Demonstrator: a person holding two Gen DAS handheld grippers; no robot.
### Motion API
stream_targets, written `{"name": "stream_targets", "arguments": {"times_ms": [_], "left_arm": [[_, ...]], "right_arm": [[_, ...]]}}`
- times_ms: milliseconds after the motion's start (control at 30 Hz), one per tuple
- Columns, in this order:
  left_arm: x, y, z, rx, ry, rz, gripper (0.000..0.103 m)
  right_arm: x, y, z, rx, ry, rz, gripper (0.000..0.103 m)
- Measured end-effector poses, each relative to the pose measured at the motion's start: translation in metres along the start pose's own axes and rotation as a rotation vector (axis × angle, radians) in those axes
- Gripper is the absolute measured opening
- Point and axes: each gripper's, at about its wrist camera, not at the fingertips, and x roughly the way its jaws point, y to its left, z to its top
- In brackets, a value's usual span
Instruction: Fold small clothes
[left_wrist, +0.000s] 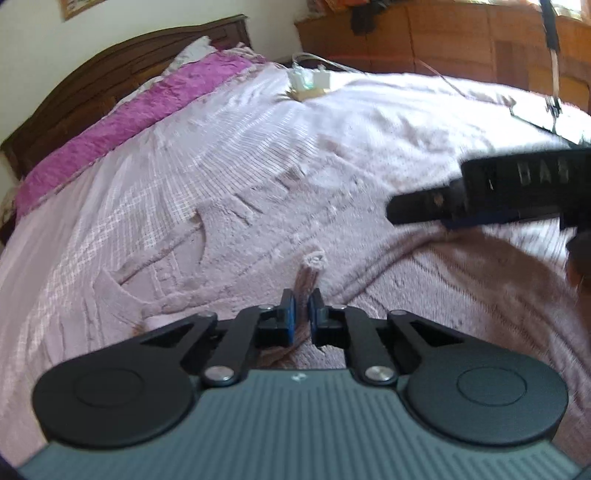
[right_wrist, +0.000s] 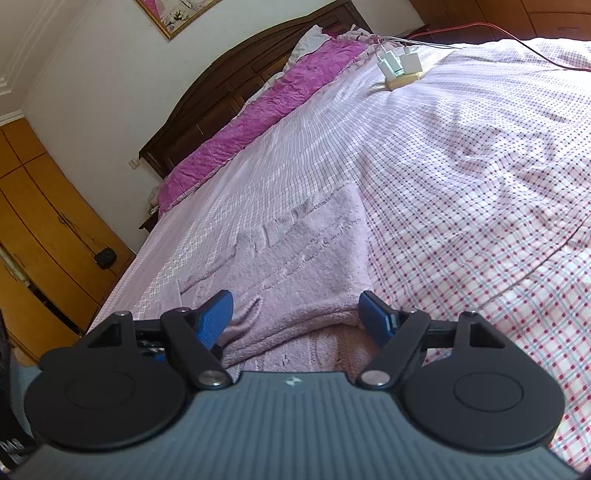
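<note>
The lilac towel (right_wrist: 295, 254) lies flat just below the magenta pillow (right_wrist: 266, 110), folding barely begun. Left gripper (left_wrist: 301, 308) pinches a raised ridge of it; right gripper (right_wrist: 295, 314) hovers wide apart over its near edge, holding nothing.

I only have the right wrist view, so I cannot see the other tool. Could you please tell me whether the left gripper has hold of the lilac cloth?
Observer: Yes, the left gripper is shut on a raised pinch of the lilac cloth.
Operator: Where is that pinch relative to my gripper?
Observer: The left wrist view shows your right gripper off to the right of the pinch, over the same cloth. It is too blurred to tell whether it touches.
</note>
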Motion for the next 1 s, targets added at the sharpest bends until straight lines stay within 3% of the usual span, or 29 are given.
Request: {"name": "stream_targets", "arguments": {"times_ms": [133, 300, 567, 833, 1000], "left_arm": [[-0.014, 0.026, 0.006, -0.133, -0.052, 0.044, 0.009], [-0.041, 0.073, 0.006, -0.316, -0.123, 0.156, 0.009], [-0.076, 0.123, -0.014, -0.447, -0.167, 0.336, 0.009], [-0.075, 0.141, -0.057, -0.528, -0.065, 0.434, 0.010], [-0.054, 0.158, -0.086, -0.576, 0.103, 0.416, 0.014]], "right_arm": [[0.000, 0.000, 0.000, -0.001, 0.001, -0.003, 0.081], [0.001, 0.002, 0.000, -0.011, 0.002, -0.011, 0.081], [0.004, 0.006, -0.001, -0.033, 0.004, -0.029, 0.081], [0.005, 0.009, 0.000, -0.051, 0.014, -0.041, 0.081], [0.004, 0.010, 0.000, -0.048, 0.021, -0.050, 0.081]]}}
